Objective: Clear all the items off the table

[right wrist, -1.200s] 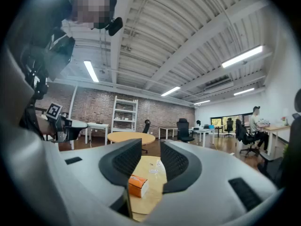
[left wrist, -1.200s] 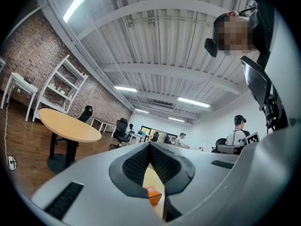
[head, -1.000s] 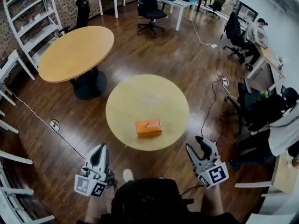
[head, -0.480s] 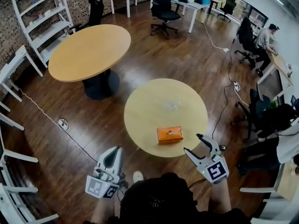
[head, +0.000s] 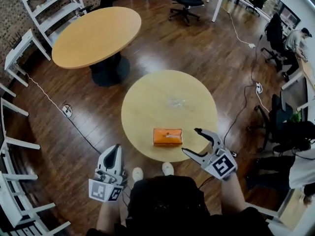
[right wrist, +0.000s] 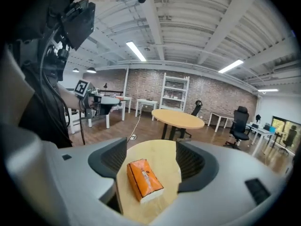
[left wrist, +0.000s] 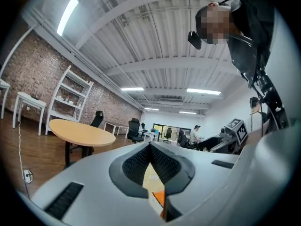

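Observation:
An orange tissue box (head: pixel 167 136) lies flat near the front edge of the near round wooden table (head: pixel 135 127). My right gripper (head: pixel 191 140) hovers at the table's front right edge, just right of the box, and its jaws are opening. In the right gripper view the tissue box (right wrist: pixel 143 180) lies ahead in the gap of the right gripper (right wrist: pixel 151 161), with neither pad touching it. My left gripper (head: pixel 114 150) hangs shut below the table's front left, over the floor. The left gripper (left wrist: pixel 150 147) shows closed jaws, with a sliver of the orange box (left wrist: pixel 161 197) beyond them.
A second, larger round table (head: pixel 96 31) stands at the back left. White shelving (head: pixel 49 9) and white chair frames (head: pixel 15 132) line the left side. Office chairs (head: pixel 280 117) and a seated person (head: pixel 295 38) are to the right. A cable (head: pixel 64 112) runs over the wooden floor.
The view has moved closer to the near table. My right gripper has moved up to the table edge beside the box and its jaws have spread wider. The left gripper stays shut.

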